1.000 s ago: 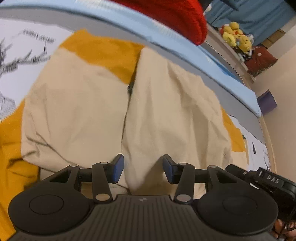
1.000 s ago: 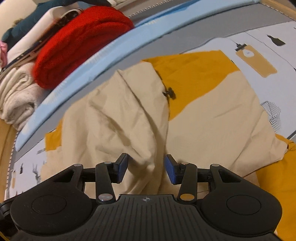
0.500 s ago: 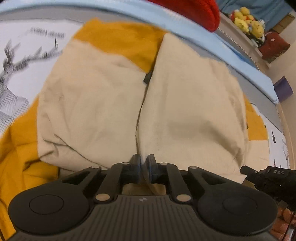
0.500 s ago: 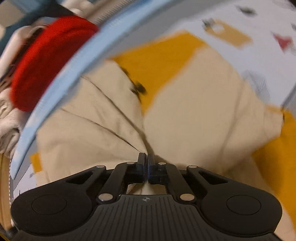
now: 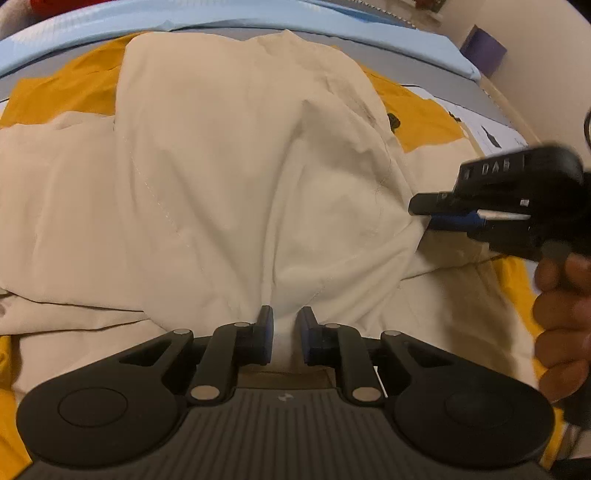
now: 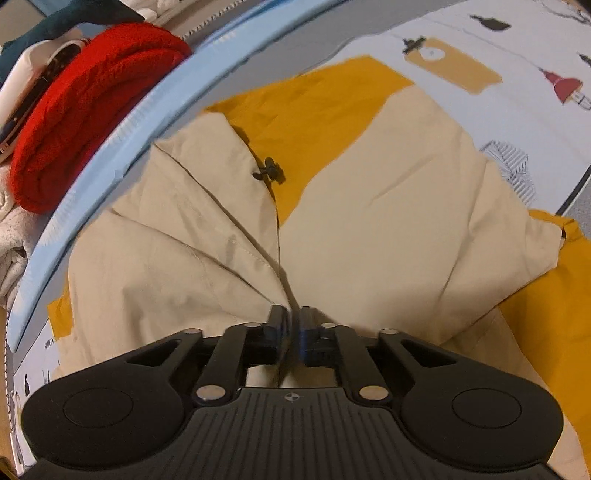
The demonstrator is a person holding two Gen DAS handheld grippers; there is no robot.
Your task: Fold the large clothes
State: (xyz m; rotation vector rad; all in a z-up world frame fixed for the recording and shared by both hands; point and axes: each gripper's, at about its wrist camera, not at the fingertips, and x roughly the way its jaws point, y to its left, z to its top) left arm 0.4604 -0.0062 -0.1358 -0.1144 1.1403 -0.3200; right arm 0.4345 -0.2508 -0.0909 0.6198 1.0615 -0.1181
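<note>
I have both grippers pinching the jacket (image 5: 236, 177) on the bed (image 6: 517, 48): left gripper (image 5: 284, 334) and right gripper (image 6: 291, 332) each hold a bunched fold, jaws easing apart. Folding has barely begun; it lies rumpled mid-bed.

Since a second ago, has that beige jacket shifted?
Yes. In the left wrist view the beige jacket has been pulled over, now covering yellow lining near the blue edge.

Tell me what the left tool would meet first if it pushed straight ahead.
The beige garment: a bunched fold already sits between the left tool's opening jaws, with more cloth rising just beyond, though depth is unclear.
</note>
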